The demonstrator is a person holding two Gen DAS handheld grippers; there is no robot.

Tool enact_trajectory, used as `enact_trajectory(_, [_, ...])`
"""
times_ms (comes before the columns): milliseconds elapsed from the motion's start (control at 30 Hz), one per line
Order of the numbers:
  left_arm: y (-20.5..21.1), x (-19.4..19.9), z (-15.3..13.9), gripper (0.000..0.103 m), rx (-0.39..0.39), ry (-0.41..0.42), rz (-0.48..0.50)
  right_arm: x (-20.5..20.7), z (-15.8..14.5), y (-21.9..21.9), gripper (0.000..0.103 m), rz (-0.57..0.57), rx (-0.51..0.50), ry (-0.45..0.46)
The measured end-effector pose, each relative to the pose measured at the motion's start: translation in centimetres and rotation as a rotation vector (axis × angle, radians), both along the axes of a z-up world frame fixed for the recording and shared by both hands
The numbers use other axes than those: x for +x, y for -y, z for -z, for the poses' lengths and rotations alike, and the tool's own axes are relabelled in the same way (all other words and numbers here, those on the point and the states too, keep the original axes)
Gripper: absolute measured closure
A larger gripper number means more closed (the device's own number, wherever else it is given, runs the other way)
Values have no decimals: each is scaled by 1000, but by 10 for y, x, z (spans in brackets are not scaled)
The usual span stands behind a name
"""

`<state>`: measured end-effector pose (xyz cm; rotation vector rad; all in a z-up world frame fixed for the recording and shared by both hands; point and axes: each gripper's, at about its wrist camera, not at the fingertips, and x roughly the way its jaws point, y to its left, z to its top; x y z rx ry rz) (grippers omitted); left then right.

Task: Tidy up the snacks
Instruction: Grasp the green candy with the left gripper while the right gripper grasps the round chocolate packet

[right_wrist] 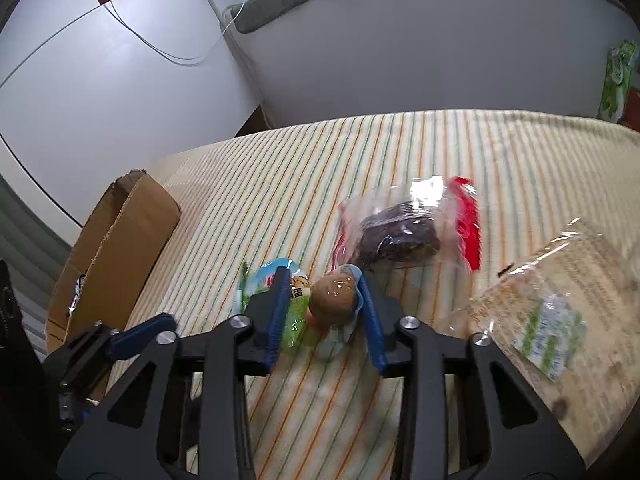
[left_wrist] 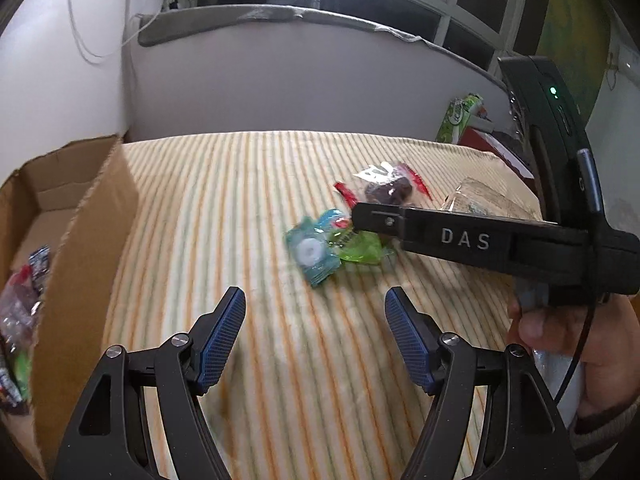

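Note:
My right gripper [right_wrist: 325,273] has its blue pads around a green egg snack packet [right_wrist: 332,294] lying on the striped cloth; the jaws stand narrowed on either side of it. From the left wrist view the same packet [left_wrist: 320,250] lies under the right gripper [left_wrist: 356,216]. My left gripper [left_wrist: 316,300] is open and empty above the cloth, nearer than the packet. A clear bag with a dark brown cake and red edges [right_wrist: 404,228] lies just beyond. A clear bag of pale flakes [right_wrist: 556,304] lies at the right. The cardboard box [left_wrist: 80,248] at the left holds several snack packets.
The striped cloth [left_wrist: 248,200] covers the table. A green packet [left_wrist: 460,118] stands by a red object at the far right edge. A grey-white wall and a window are behind. The box also shows at the left of the right wrist view [right_wrist: 120,240].

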<state>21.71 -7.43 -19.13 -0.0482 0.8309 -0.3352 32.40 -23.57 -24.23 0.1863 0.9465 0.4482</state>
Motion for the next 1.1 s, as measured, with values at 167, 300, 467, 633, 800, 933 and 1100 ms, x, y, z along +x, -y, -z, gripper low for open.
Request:
enact_trajectory(167, [9, 16, 10, 31, -6, -63, 13, -19, -3, 10, 79, -3, 15, 11])
enact_trajectory(300, [9, 24, 11, 31, 16, -71, -10, -36, -5, 31, 79, 32, 30, 22])
enact_trajectory(467, [16, 34, 13, 32, 72, -67, -15, -52, -5, 45, 79, 51, 32, 29])
enact_trajectory(633, [10, 37, 13, 65, 131, -57, -29, -63, -2, 51, 79, 58, 60, 35])
enact_trajectory(800, [1, 28, 13, 82, 141, -51, -43, -69, -1, 53, 79, 61, 76, 39])
enact_trajectory(933, [3, 23, 14, 85, 162, -43, -24, -75, -4, 55, 79, 76, 83, 49])
enact_trajectory(1100, [0, 10, 1, 85, 134, -25, -9, -93, -15, 57, 79, 91, 87, 73])
